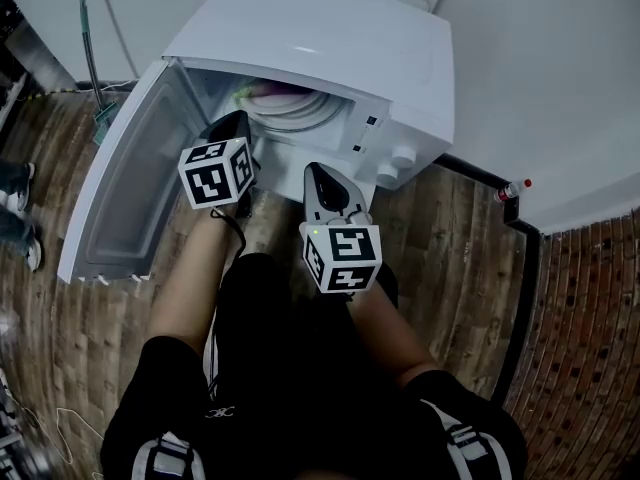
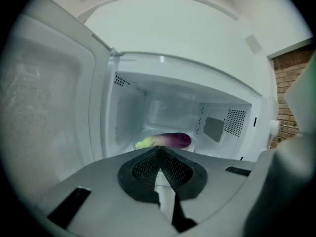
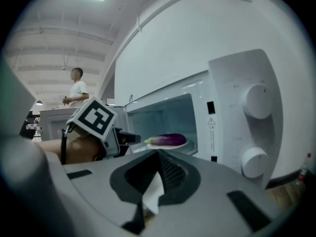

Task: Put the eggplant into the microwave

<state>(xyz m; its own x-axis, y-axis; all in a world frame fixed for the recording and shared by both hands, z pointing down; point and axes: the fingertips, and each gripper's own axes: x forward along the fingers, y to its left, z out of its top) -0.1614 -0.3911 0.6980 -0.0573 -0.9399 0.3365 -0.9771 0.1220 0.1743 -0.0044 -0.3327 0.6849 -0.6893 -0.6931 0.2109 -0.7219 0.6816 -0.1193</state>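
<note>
The purple eggplant [image 2: 170, 140] with its green stem end lies on the round plate inside the white microwave [image 1: 330, 48], also seen in the right gripper view [image 3: 168, 139]. The microwave door [image 1: 120, 188] hangs open to the left. My left gripper [image 2: 159, 151] is shut and empty, just outside the opening and pointing at the eggplant [image 1: 275, 93]. In the head view the left gripper [image 1: 235, 120] sits at the cavity's front edge. My right gripper [image 3: 159, 154] is shut with nothing in it, a little further back, below the control panel [image 1: 318, 173].
The microwave stands on a wood-look floor. Two white knobs [image 3: 256, 100] are on its panel to the right of the opening. A small bottle [image 1: 510, 190] stands by the white wall at the right. A person [image 3: 76, 90] stands far off in the room.
</note>
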